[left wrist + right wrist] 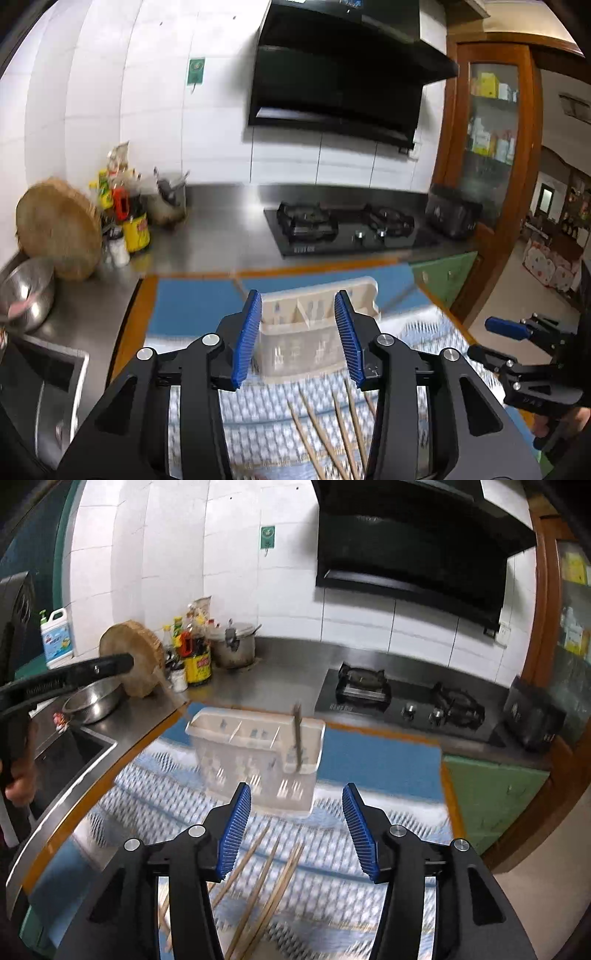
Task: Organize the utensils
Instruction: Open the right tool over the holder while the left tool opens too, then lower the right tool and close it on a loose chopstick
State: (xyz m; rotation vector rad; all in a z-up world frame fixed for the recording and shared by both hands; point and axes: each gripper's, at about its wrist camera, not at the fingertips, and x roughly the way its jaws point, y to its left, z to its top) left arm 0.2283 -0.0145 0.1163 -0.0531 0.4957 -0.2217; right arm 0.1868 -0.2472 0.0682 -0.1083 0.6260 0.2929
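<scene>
A white plastic utensil caddy [314, 325] with several compartments stands on a blue and white patterned mat [266, 424]; it also shows in the right wrist view [255, 753]. A dark utensil [297, 734] stands upright in its right compartment. Several wooden chopsticks [332, 432] lie loose on the mat in front of the caddy, also in the right wrist view [266, 878]. My left gripper [299, 339] is open and empty, just short of the caddy. My right gripper [297, 832] is open and empty above the chopsticks. The right gripper shows at the right edge of the left wrist view [517, 343].
A steel counter [280, 672] runs behind with a black gas hob [406, 701], a pot [234, 646], sauce bottles [192, 653], a round wooden board [136, 661], a steel bowl [94, 701] and a sink [70, 753]. Green cabinet [495, 797] at right.
</scene>
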